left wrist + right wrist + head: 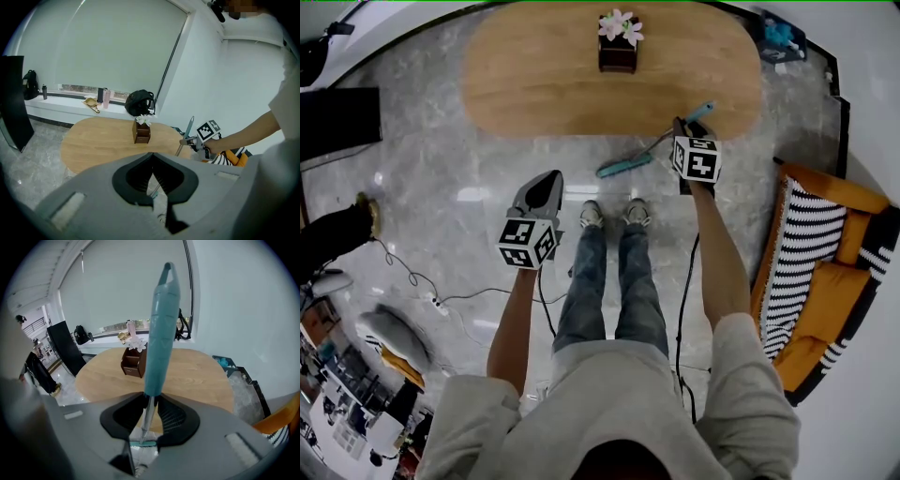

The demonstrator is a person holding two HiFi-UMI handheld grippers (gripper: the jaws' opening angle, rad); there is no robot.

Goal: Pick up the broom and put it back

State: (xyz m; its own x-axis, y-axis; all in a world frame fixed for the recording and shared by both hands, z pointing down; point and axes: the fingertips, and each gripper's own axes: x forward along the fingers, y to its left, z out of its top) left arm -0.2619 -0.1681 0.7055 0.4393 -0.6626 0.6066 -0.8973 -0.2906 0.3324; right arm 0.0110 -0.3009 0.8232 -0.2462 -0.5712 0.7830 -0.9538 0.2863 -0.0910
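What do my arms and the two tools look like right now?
The left tool and right tool each have a grey shell, black ribbed pads and a white cube with black square markers. A thin black cable runs beside the right arm. The sleeves are light beige and end near the elbows.

The person wears a pale beige short-sleeved shirt [628, 412], faded blue jeans [605, 281] and light sneakers [592, 215]. The left gripper [546, 178] and right gripper [680, 123] are grey shells with black ribbed pads [176, 416], each carrying a white cube [528, 242] with black square markers. A thin black cable [682, 309] hangs by the right one.
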